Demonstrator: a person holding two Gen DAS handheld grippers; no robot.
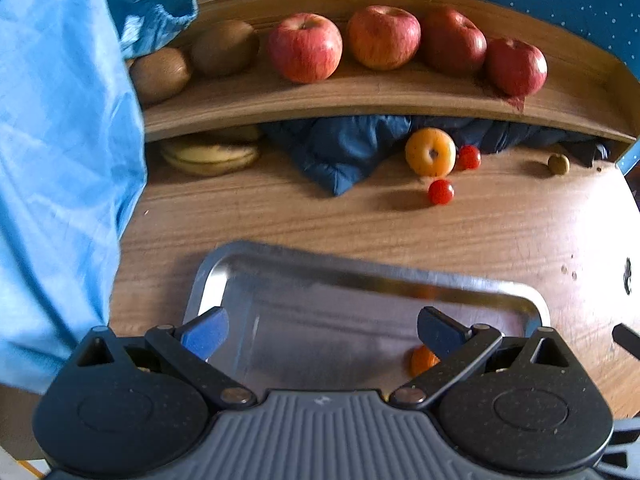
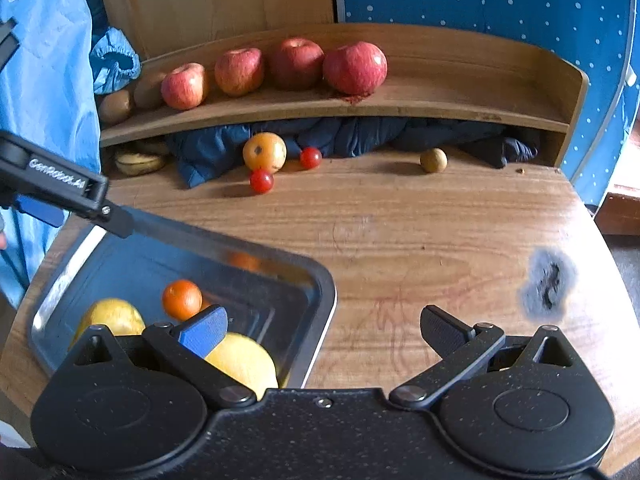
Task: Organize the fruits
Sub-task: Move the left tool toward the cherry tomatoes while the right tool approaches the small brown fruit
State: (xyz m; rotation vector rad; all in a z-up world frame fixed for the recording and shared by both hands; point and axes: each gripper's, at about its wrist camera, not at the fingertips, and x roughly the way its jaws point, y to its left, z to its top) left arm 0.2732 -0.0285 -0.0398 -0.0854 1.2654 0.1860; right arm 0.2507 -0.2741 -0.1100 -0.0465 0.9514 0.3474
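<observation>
Fruits are partly sorted, by your cameras' showing. Four apples [image 2: 240,72] and two kiwis [image 1: 224,48] line the wooden shelf [image 2: 440,96]. The metal tray [image 2: 316,280] near you holds two yellow fruits [image 2: 244,360] and a small orange [image 2: 182,299].

Left loose on the table [image 2: 400,240]: a yellow-orange fruit [image 2: 265,152], two cherry tomatoes [image 2: 261,181], a small brownish round fruit [image 2: 433,160], and bananas [image 1: 208,156] tucked under the shelf beside a dark blue jacket [image 1: 340,152].

Your left gripper [image 1: 320,332] hangs over the tray, jaws spread, empty. Your right gripper [image 2: 324,332] sits at the tray's right edge, jaws spread, empty. Judged roughly half done.
</observation>
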